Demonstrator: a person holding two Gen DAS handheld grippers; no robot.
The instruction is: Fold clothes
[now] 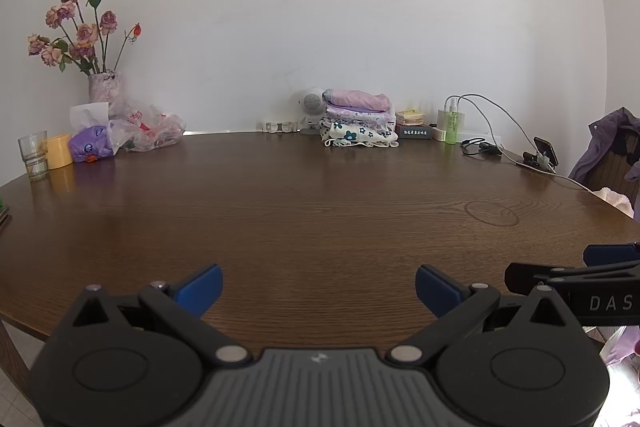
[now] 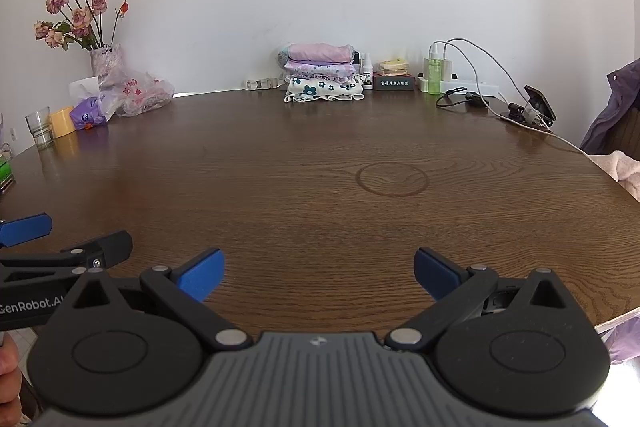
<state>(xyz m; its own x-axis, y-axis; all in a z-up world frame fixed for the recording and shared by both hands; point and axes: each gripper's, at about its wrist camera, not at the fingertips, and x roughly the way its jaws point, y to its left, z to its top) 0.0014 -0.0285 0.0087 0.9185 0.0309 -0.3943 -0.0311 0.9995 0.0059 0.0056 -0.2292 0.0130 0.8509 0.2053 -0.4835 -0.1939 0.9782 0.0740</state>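
Hovering w/ both jaws released over the bare surface (image 2: 320, 167), I'm eyeing the folded stack (image 2: 322, 75): soft, limp, so pinching hems.

A small pile of folded clothes (image 1: 359, 123) sits at the far edge of the brown table (image 1: 304, 211), by the wall. Pink is on top, purple flowers in the middle, white with dark flowers below.

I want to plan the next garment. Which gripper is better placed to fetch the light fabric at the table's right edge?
Right, probably. The right gripper is open, and the light fabric lies on its side of the table. The left gripper, also open, would have to cross over.
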